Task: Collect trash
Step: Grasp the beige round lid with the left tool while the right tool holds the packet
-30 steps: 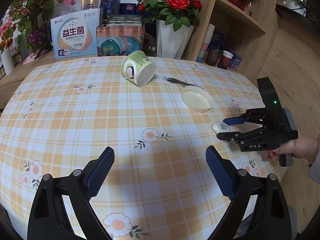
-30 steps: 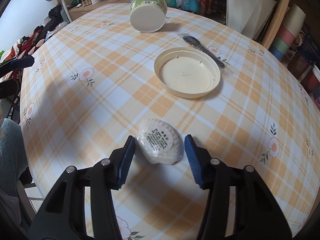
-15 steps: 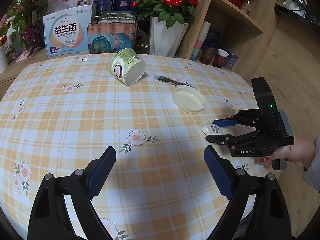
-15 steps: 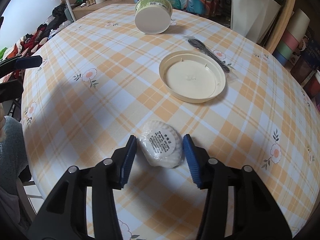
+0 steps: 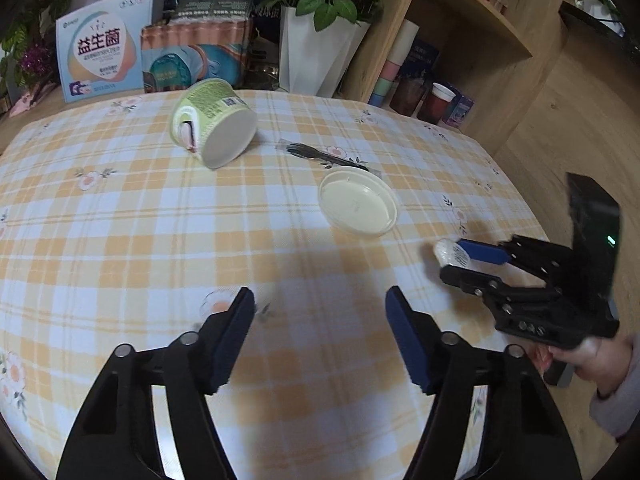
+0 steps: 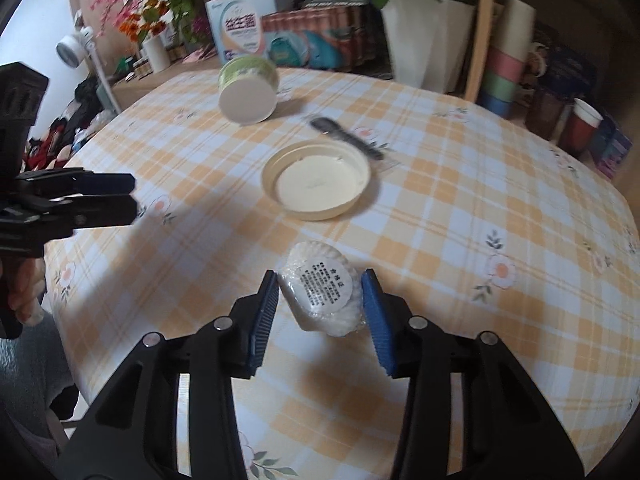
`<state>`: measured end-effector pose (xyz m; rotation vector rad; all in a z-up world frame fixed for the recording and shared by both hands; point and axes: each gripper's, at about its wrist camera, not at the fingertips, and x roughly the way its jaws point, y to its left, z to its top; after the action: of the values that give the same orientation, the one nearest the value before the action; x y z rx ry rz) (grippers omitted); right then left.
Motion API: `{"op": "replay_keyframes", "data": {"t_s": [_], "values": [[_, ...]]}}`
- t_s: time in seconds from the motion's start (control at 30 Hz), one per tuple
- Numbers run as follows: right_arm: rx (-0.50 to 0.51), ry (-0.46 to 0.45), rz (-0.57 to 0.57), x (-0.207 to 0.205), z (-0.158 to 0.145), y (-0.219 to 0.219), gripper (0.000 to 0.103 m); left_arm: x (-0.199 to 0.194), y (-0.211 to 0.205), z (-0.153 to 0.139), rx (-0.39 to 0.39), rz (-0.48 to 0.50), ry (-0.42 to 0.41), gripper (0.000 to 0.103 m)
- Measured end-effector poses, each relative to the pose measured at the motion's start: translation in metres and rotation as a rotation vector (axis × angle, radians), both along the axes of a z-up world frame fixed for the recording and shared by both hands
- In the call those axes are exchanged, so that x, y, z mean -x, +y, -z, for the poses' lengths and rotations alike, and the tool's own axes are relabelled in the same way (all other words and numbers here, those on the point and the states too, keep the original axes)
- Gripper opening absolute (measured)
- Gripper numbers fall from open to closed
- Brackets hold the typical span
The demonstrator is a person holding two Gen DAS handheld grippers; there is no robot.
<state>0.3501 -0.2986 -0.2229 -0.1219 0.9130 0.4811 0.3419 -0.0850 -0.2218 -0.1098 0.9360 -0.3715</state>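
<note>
My right gripper (image 6: pixel 322 300) is shut on a small round white wrapped packet (image 6: pixel 322 290) with a printed label and holds it lifted off the checked tablecloth (image 6: pixel 460 208). It also shows in the left wrist view (image 5: pixel 454 258), with the packet (image 5: pixel 446 251) at its fingertips. My left gripper (image 5: pixel 320 320) is open and empty above the cloth. A green instant-noodle cup (image 5: pixel 212 122) lies on its side at the back. A cream plastic lid (image 5: pixel 358 206) lies upside down mid-table. A black plastic fork (image 5: pixel 320 154) in a clear wrapper lies behind the lid.
A white vase with red roses (image 5: pixel 316 52), a blue-and-white box (image 5: pixel 102 60) and a pack of cans (image 5: pixel 196 60) stand behind the table. Wooden shelves (image 5: pixel 472 36) with stacked cups (image 6: pixel 506 80) stand at the right. The table edge (image 5: pixel 520 200) drops off at the right.
My right gripper has closed on the white packet and lifted it off the cloth. My left gripper has moved forward over the table, nearer to the cup and lid.
</note>
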Motion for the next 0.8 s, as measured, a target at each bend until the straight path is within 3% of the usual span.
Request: {"op": "replay_keyframes", "data": {"t_s": [0.17,0.3,0.57,0.6,0.63,0.67,0.7,0.8], "values": [[-0.036,-0.028,0.094,0.002,-0.005,-0.020,0.045,-0.044,-0.025,0.012,0.019,-0.026,0.043,0.052],[-0.066,-0.027,0.124,0.005,-0.003,-0.028,0.045,-0.073,-0.039,0.022,0.026,-0.055,0.073,0.038],[-0.102,-0.016,0.153,0.011,0.001,-0.038,0.045,-0.097,-0.050,0.035,0.018,-0.058,0.100,0.030],[-0.106,-0.016,0.154,0.012,0.001,-0.039,0.045,-0.095,-0.053,0.034,0.012,-0.036,0.087,0.041],[-0.109,-0.016,0.155,0.012,0.001,-0.040,0.045,-0.092,-0.058,0.032,0.002,-0.006,0.072,0.070],[-0.110,-0.017,0.156,0.012,0.001,-0.040,0.045,-0.089,-0.065,0.030,-0.005,0.028,0.050,0.083],[-0.113,-0.016,0.160,0.012,0.002,-0.041,0.045,-0.086,-0.069,0.027,-0.007,0.050,0.027,0.090],[-0.129,-0.011,0.173,0.011,0.004,-0.044,0.045,-0.084,-0.082,0.026,-0.058,0.085,0.001,0.092]]}}
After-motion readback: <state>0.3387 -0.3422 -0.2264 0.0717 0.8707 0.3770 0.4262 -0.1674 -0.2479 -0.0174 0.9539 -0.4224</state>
